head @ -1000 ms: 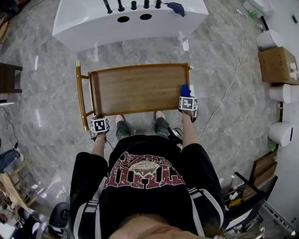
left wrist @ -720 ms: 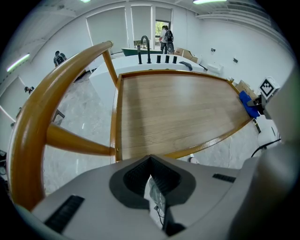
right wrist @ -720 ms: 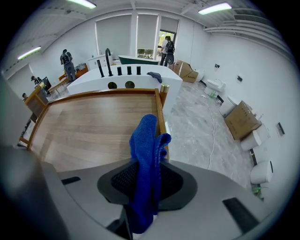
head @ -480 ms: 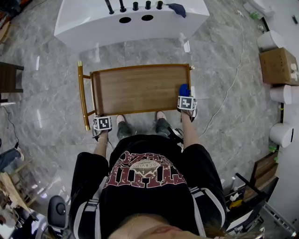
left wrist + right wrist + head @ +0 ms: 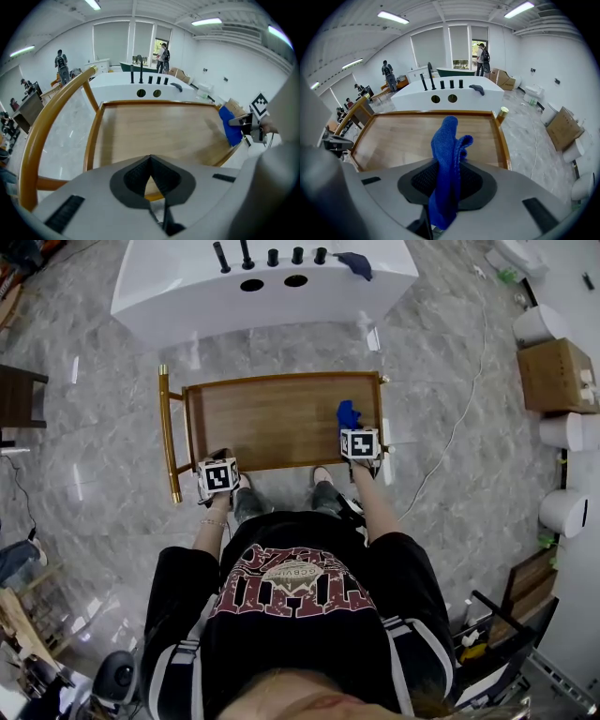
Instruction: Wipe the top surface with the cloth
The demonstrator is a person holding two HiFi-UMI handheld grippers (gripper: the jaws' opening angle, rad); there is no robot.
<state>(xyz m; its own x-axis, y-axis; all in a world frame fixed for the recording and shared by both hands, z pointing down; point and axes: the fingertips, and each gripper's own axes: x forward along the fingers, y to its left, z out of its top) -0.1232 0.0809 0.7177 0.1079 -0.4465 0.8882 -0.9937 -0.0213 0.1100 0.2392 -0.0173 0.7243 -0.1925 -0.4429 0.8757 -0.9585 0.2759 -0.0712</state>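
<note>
Blue cloth (image 5: 449, 140) was clamped in R gripper (image 5: 446, 180) over wooden cart top (image 5: 272, 423), nr right edge; L gripper (image 5: 150, 176) jaws together, empty, by front-left corner.

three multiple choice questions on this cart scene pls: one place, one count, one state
1. Over which part of the brown wooden cart top is the blue terry cloth?
A) right side
B) left side
C) none, it's on the floor

2. How many round holes show in the white glossy counter beyond the cart?
A) one
B) two
C) five

3. How is the left claw?
A) wide open
B) shut on the cloth
C) shut, empty

Answers:
1 A, the head view shows it near the top's right edge.
2 B, two dark holes sit side by side.
3 C, its tips meet with nothing between.
</note>
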